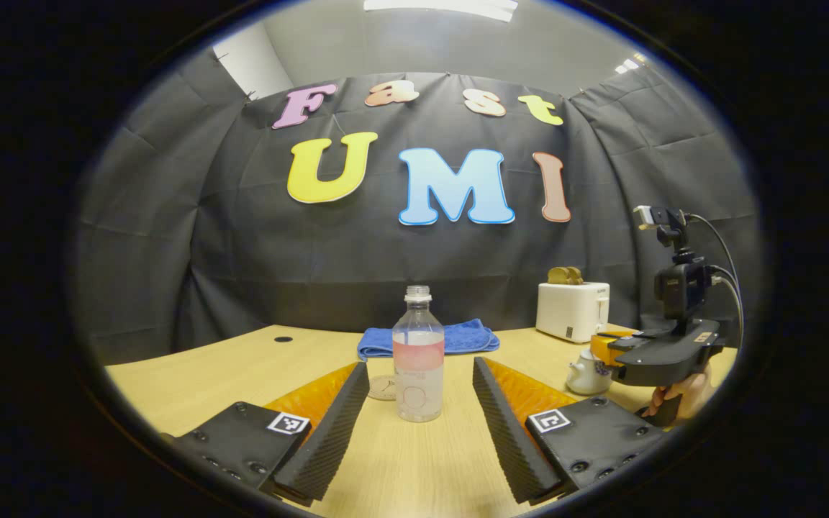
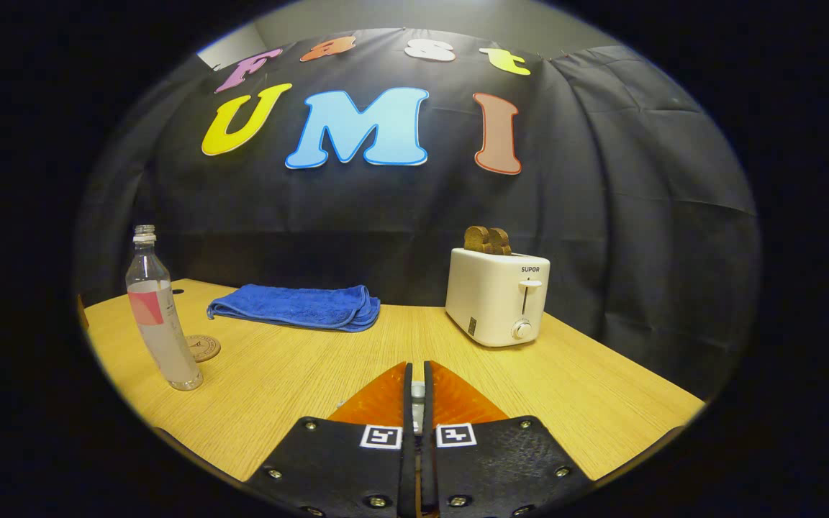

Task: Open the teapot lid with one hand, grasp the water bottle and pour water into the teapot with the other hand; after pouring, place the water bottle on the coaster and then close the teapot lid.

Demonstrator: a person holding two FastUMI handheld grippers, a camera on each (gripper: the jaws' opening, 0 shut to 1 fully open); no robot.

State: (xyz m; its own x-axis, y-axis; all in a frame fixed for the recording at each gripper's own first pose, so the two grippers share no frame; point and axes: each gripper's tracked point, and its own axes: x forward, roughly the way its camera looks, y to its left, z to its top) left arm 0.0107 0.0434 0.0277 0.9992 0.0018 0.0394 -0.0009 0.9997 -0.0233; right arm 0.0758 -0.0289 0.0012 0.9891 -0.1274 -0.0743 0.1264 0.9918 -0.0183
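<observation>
Here, the left gripper (image 1: 420, 410) is released, its fingers spread on either side of the uncapped water bottle (image 1: 418, 356) without touching it. The bottle stands upright on the worktop (image 1: 191, 388), just in front of the round coaster (image 1: 383, 388). The right gripper (image 2: 417, 392) is clenched on something small and pale, possibly the lid knob; in the left gripper view it sits directly over the white teapot (image 1: 587, 374) near the right edge. A blue towel (image 2: 292, 306) and a toaster (image 2: 497, 295) sit along the back edge.
</observation>
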